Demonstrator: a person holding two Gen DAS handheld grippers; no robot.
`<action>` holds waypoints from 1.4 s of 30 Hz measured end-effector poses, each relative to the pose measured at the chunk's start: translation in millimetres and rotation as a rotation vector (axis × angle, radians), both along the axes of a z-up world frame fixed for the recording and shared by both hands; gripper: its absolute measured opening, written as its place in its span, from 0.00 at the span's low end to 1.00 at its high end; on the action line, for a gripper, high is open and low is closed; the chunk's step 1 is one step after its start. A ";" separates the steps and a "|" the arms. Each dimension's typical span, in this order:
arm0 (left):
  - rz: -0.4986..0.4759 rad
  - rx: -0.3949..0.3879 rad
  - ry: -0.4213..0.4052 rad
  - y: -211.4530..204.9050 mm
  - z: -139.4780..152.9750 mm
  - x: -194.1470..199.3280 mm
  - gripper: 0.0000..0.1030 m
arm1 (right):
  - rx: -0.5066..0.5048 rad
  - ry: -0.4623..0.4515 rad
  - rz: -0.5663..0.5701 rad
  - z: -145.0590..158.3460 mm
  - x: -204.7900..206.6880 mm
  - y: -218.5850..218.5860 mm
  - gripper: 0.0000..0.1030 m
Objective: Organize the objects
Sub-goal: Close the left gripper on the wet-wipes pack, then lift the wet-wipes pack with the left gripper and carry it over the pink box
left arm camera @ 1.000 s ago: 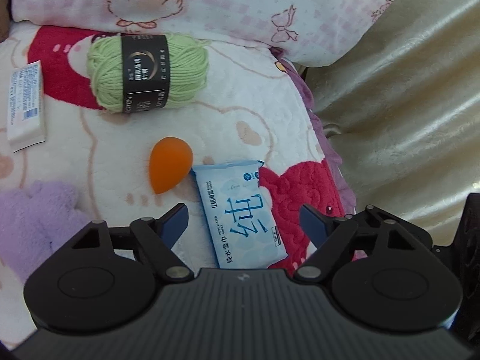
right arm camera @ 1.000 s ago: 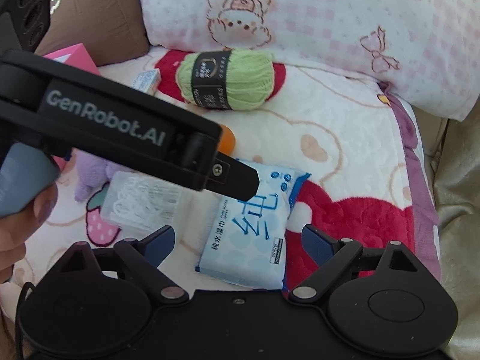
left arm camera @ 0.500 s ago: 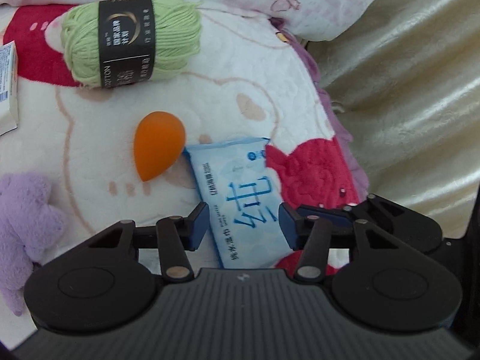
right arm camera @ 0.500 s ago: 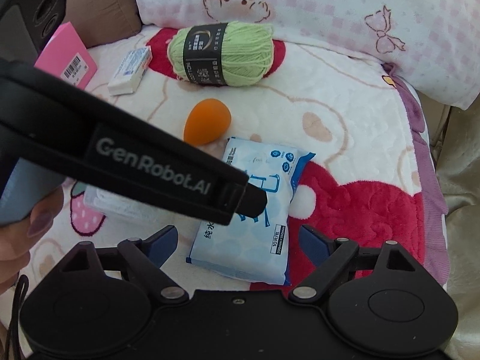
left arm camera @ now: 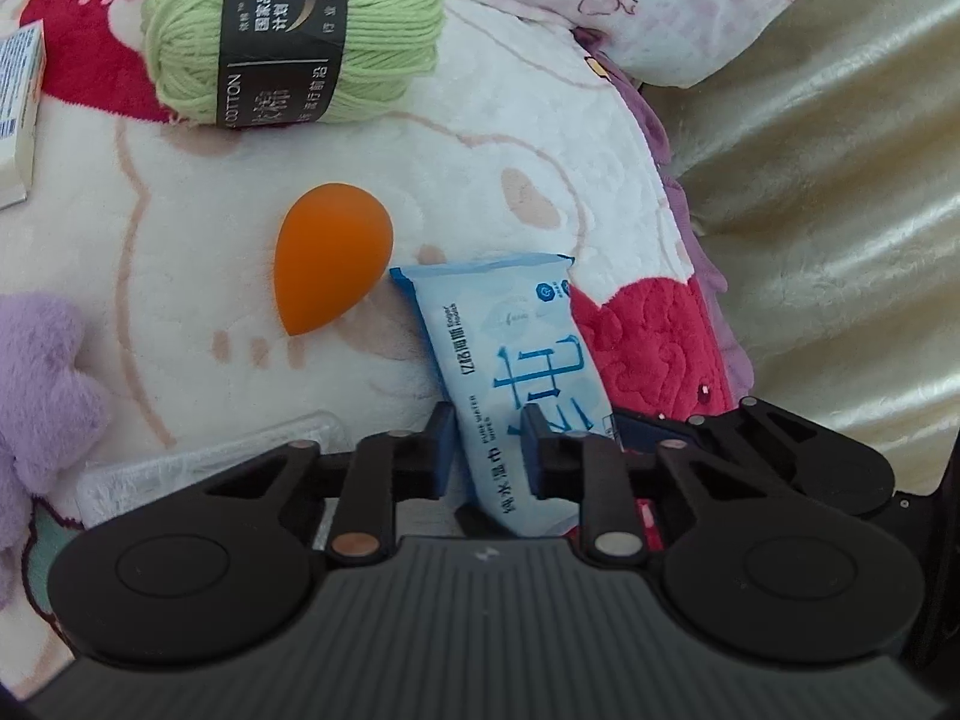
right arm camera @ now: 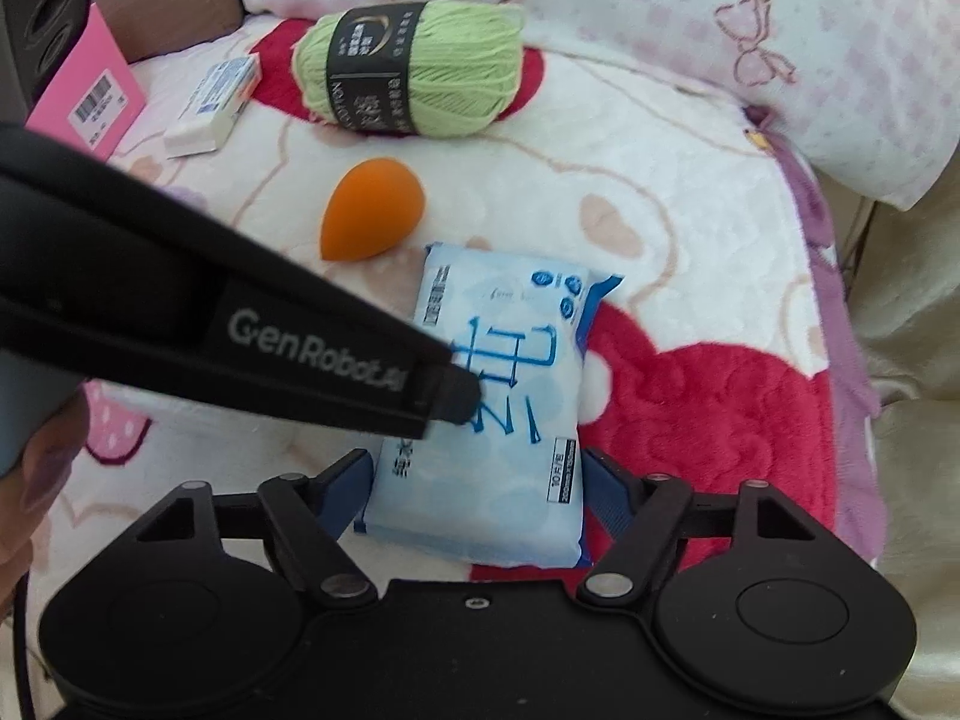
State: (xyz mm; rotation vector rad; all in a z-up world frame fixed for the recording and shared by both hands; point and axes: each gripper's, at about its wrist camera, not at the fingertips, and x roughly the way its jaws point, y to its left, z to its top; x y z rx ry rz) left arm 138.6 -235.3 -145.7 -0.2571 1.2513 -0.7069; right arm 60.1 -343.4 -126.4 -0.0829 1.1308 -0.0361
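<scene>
We have the left gripper pinched tight on the near left edge of the wet wipes pack. Right gripper has just been closing, jaws flanking the pack's near end; contact unclear. Pack lies on the fleece blanket, orange makeup sponge just beyond, green yarn skein farther back. Blanket edge close on the right; open room there.

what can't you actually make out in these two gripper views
- Left wrist view: near end of the wet wipes pack hidden behind the left gripper shut on it.
- Right wrist view: clear plastic box hidden by the left gripper's body.
- Right wrist view: whether the right gripper touches the pack.
- Left wrist view: small white box cut off by the left edge.
</scene>
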 end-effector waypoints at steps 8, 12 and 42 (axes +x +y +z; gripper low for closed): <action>0.008 0.014 0.001 -3.9 -4.0 -1.0 0.18 | 0.073 0.080 -0.057 -11.4 4.8 -13.8 0.77; 0.012 0.009 -0.007 -3.8 -2.8 -3.0 0.18 | 0.099 0.081 -0.085 -9.9 5.3 -16.7 0.76; 0.013 -0.051 -0.047 25.0 40.1 -26.4 0.18 | 0.209 0.009 -0.026 28.7 -19.4 -7.0 0.68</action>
